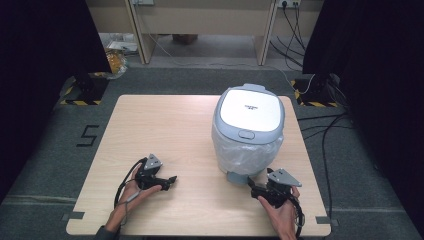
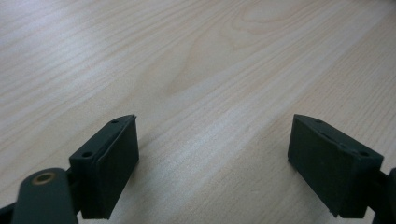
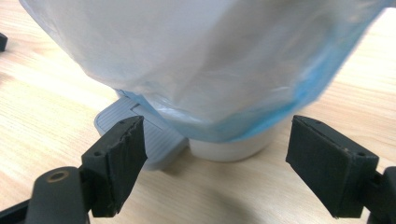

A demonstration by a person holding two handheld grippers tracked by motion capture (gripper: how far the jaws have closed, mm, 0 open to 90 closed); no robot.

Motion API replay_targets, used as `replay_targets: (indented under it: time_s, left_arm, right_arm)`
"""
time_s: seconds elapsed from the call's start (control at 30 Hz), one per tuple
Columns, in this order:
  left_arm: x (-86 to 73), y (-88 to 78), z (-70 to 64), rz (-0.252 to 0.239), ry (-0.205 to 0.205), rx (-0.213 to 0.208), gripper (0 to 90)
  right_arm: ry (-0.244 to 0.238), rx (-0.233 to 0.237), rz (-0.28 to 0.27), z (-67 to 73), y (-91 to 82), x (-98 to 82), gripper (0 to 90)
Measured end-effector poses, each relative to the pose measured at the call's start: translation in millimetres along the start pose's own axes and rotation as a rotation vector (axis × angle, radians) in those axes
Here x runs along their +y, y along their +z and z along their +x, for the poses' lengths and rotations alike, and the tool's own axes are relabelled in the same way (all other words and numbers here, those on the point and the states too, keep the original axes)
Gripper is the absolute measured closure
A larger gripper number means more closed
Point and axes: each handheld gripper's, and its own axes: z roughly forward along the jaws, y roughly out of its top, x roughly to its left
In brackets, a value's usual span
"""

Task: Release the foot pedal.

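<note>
Standing just beyond the wide-open right hand-held gripper (image 3: 215, 172): the pedal bin (image 3: 205, 70).

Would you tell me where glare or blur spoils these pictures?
High view: glare whitens the pedal bin's lid. Right gripper view: the bin liner looks blurred and overexposed. Left gripper view: sheen streaks the table.

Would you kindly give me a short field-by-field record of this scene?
surface: wooden table
main thing: grey bin, lid closed
liner: clear bag hanging over the bin's sides
pedal: at the bin's base, facing the right gripper
left gripper: open, nothing between the jaws, over bare table
right gripper: open, aimed at the pedal
</note>
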Motion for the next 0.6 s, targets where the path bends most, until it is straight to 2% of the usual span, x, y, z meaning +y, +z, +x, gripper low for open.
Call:
replay_targets:
  time_s: [0.37, 0.6]
  left_arm:
    - [0.0, -0.1, -0.1, 0.000, 0.001, -0.001, 15.4]
    - [0.0, -0.1, -0.1, 0.000, 0.001, -0.001, 15.5]
  right_arm:
    - [0.050, -0.032, -0.010, -28.3, -28.5, -17.9, 18.3]
    - [0.075, -0.042, -0.006, -36.5, -38.6, -36.0, 15.3]
